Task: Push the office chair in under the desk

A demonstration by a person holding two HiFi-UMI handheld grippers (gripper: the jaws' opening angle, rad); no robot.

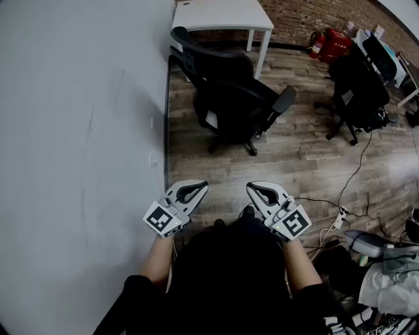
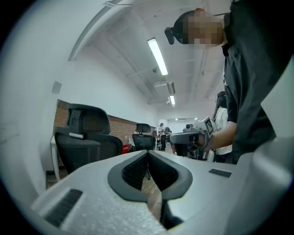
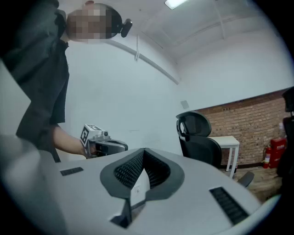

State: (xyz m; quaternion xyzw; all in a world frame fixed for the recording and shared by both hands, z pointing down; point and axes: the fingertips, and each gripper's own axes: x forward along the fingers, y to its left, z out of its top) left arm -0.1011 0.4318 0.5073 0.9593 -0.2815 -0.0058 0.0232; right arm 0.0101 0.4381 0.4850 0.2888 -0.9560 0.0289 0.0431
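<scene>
A black office chair [image 1: 226, 95] with a headrest stands on the wood floor, pulled out from the white desk [image 1: 222, 16] at the far wall. Its back faces the grey wall. My left gripper [image 1: 200, 187] and right gripper [image 1: 253, 189] are held side by side well short of the chair, both shut and with nothing between their jaws. In the left gripper view the shut gripper [image 2: 148, 154] points level, with the chair [image 2: 87, 137] ahead on the left. The right gripper view shows the shut gripper [image 3: 144, 151], with the chair [image 3: 198, 137] and desk [image 3: 228, 141] ahead on the right.
A grey wall [image 1: 78, 131] runs along the left. A second black chair [image 1: 357, 91] stands at the right near another desk [image 1: 393, 62]. Red fire extinguishers [image 1: 329, 43] sit by the brick wall. Cables and a power strip [image 1: 339, 216] lie on the floor at the right.
</scene>
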